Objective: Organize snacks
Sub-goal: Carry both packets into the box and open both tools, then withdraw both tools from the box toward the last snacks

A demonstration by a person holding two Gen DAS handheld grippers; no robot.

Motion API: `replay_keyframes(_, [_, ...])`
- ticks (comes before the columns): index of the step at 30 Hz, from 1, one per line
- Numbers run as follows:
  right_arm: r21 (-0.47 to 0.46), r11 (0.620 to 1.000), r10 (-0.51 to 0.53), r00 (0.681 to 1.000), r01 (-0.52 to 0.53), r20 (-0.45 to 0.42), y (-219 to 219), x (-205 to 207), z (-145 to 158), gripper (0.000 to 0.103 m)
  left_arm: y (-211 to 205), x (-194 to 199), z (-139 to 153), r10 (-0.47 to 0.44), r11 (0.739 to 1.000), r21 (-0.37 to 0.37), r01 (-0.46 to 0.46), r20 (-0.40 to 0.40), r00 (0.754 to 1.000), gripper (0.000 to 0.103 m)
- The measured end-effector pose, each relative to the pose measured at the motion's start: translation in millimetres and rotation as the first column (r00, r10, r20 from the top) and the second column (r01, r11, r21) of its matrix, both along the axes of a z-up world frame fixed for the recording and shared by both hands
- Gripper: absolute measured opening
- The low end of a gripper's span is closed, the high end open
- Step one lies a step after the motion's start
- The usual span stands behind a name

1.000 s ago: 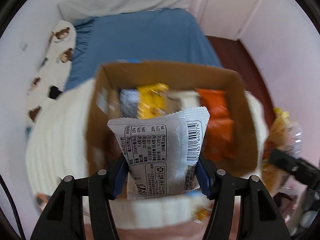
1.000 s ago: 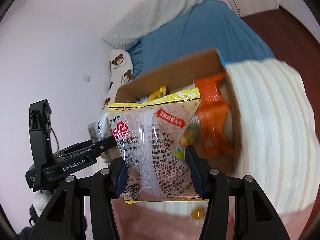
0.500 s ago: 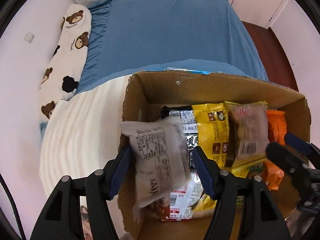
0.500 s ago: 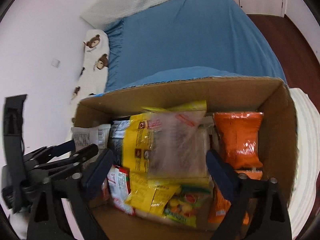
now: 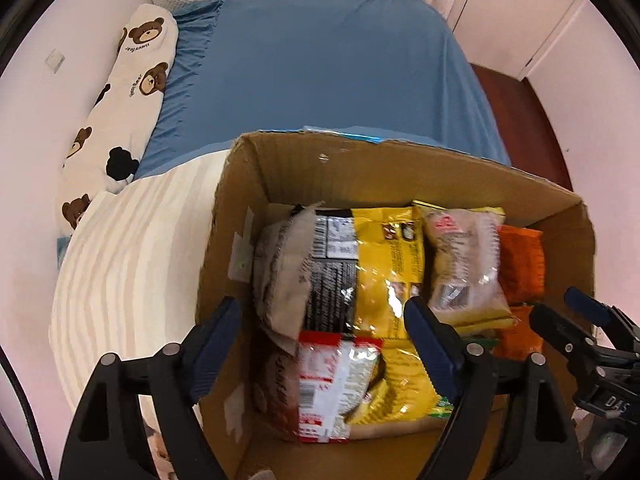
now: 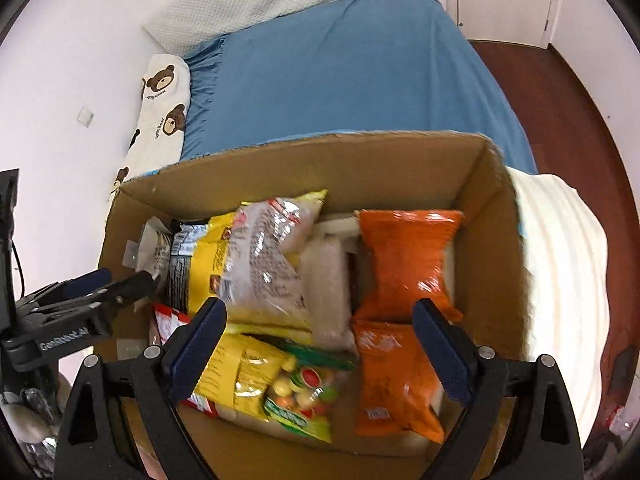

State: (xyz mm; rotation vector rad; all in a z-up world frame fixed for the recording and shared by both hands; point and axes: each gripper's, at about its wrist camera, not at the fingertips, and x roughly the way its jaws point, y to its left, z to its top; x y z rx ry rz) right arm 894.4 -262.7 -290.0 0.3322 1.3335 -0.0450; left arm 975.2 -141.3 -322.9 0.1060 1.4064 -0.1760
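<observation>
Both sets of tongs are hanging over the cardboard box (image 5: 400,168) right now, pointing pretty much straight down into it. The left tongs (image 5: 320,344) are opening up with nothing pinched; the pale grey packet (image 5: 284,276) sits loose below them at the left end of the box, leaning against the black pack (image 5: 328,280) and not touching either pad as far as I can see. The right tongs (image 6: 316,344) are spread wide and empty too, hovering above the clear noodle bag (image 6: 264,268) that lies on top of the yellow bags (image 6: 208,264), with the orange packs (image 6: 404,264) just beside it on the right.

So I'd say this is the drop-off step: two snacks just landed in the box, which sits on a striped white blanket (image 5: 128,264) at the foot of the blue bed (image 5: 320,72).

Next move, my guess: lift both tongs straight up clear of the box walls, then go fetch whatever snacks are left outside. I can't really see any loose ones from here. The box looks fairly full, and the grey packet is standing on edge, so it may need a nudge to lie flat.
</observation>
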Motion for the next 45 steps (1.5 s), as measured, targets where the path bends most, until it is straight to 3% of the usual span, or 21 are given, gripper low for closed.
replay_keyframes(10, [-0.073,0.997,0.025,0.996,-0.019,0.083,10,-45,42,0.096,-17,-54,45,-0.031,0.998,-0.054,0.037,0.104,0.994,0.083])
replay_keyframes(31, [-0.065,0.997,-0.009,0.965,0.027,0.261,18,-188,136,0.096,0,-183,134,-0.029,0.987,-0.147,0.07,0.267,0.963,0.083])
replay_keyframes(38, [-0.027,0.999,-0.038,0.974,0.045,0.221,10,-235,124,0.096,-3,-227,119,-0.075,0.982,-0.152,0.113,0.236,0.969,0.086])
replay_keyframes(39, [-0.012,0.999,-0.046,0.979,0.049,0.197,7,-242,115,0.096,-5,-231,112,-0.088,0.981,-0.152,0.123,0.221,0.971,0.097])
replay_keyframes(40, [0.012,0.998,-0.058,0.984,0.057,0.171,3,-250,104,0.096,-8,-237,101,-0.102,0.979,-0.151,0.134,0.201,0.974,0.101])
replay_keyframes(45, [0.12,0.987,-0.114,0.993,0.111,0.02,-15,-279,36,0.096,-19,-258,37,-0.136,0.984,-0.11,0.143,0.071,0.988,0.102])
